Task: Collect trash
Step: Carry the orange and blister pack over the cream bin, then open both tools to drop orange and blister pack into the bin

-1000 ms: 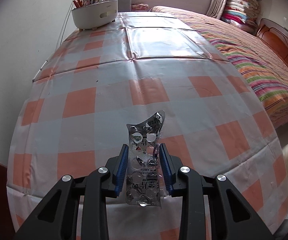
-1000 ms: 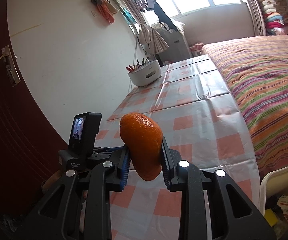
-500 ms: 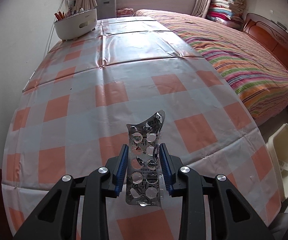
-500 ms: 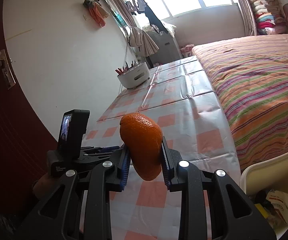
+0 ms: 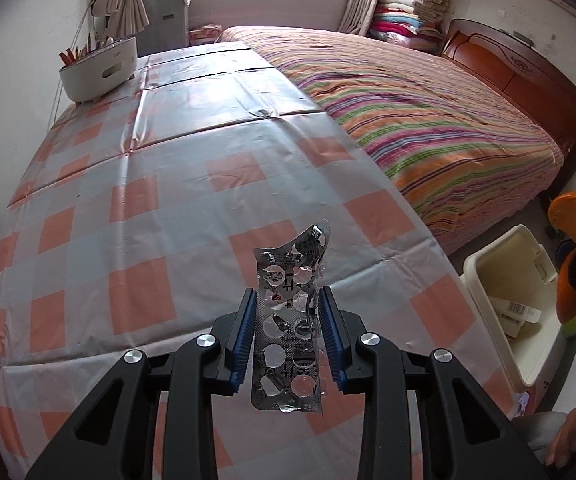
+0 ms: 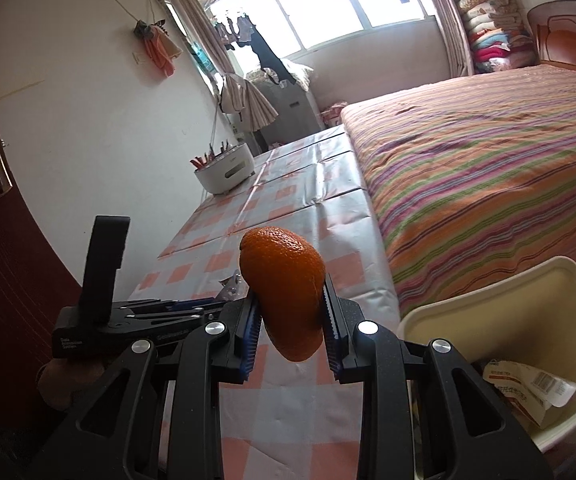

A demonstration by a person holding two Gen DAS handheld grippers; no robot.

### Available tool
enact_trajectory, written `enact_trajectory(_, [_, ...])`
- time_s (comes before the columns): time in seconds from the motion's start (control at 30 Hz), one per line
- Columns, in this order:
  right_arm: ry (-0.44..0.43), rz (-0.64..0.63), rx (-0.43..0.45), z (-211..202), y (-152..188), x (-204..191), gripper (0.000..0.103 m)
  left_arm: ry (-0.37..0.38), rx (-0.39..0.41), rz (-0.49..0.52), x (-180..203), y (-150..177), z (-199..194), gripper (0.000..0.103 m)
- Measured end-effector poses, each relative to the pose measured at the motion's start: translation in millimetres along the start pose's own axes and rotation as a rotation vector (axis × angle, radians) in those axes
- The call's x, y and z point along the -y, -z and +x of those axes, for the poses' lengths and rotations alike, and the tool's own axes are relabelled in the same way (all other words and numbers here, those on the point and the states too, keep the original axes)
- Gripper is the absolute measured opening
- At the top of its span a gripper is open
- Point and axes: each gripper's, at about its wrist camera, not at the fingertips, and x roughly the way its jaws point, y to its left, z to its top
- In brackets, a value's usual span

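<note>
Carrying both loads binward | left gripper (image 5: pixel 288 336) clamps empty blister pack (image 5: pixel 289 320) above table edge | right gripper (image 6: pixel 288 332) clamps orange peel (image 6: pixel 284 292) | bin (image 6: pixel 527 300) at 3 o'clock | next: release over opening.

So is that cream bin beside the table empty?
No. The bin already holds a crumpled printed packet at its bottom.

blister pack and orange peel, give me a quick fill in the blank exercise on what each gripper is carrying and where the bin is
1. The left gripper is shut on an emptied ____ pack.
2. The right gripper is shut on a piece of ____ peel.
3. The cream bin stands on the floor between the checked table and the ____.
4. The bin already holds a crumpled ____.

Missing words: blister; orange; bed; packet
</note>
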Motion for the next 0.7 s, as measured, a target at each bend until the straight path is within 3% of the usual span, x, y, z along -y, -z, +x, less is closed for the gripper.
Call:
enact_trajectory(0.13, [0.061, 0.034, 0.023, -14, 4, 27, 0.026, 0.045, 0.001, 0.019, 23, 1, -4, 0.031])
enact_trajectory(0.4, [0.297, 0.081, 0.069, -40, 12, 92, 0.028, 0.123, 0.005, 0.075, 72, 2, -12, 0.031])
enact_trajectory(0.57, [0.357, 0.133, 0.058, -40, 16, 117, 0.032, 0.163, 0.014, 0.124, 105, 2, -17, 0.031])
enact_trajectory(0.7, [0.362, 0.157, 0.061, -38, 15, 128, 0.05, 0.193, 0.012, 0.15, 128, 1, -17, 0.031])
